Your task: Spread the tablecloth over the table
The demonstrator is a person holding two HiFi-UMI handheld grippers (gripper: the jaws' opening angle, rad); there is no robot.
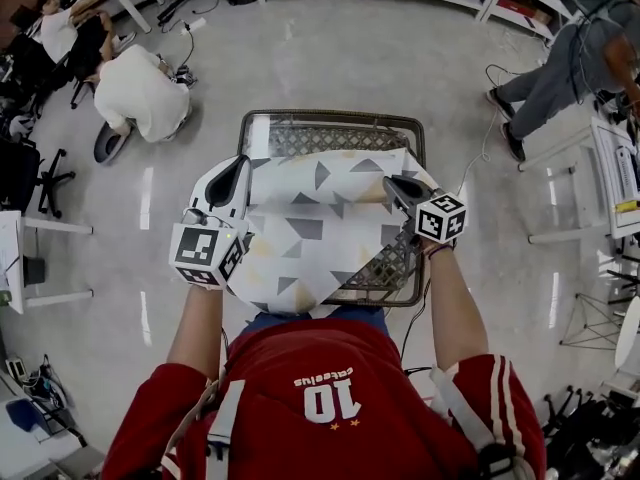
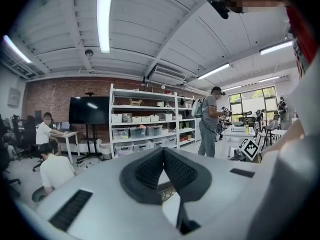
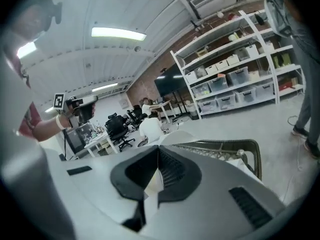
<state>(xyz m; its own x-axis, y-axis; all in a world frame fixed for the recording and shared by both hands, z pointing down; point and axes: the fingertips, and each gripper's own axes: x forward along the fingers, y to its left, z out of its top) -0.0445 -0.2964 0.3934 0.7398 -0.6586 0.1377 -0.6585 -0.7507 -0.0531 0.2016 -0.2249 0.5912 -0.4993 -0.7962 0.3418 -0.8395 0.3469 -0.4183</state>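
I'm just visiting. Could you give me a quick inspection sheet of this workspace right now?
Surface: small dark-framed mesh-top table, far end bare.
Job's things: white tablecloth with grey triangles, held over the table, not yet spread flat.
Clutter: nothing seen.
Grippers: left gripper and right gripper, each shut on the tablecloth's edge.
Cables: pale cable trailing beside the table.
Surroundings: shelving with bins; crouching person in white; walking person.

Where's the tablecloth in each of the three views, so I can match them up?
Head view: tablecloth at centre, held up over the table.
Left gripper view: tablecloth a pale sliver low centre, pinched between the jaws.
Right gripper view: tablecloth low centre, pinched between the jaws.
Shared landmark: the crouching person in white, on the floor in all three.
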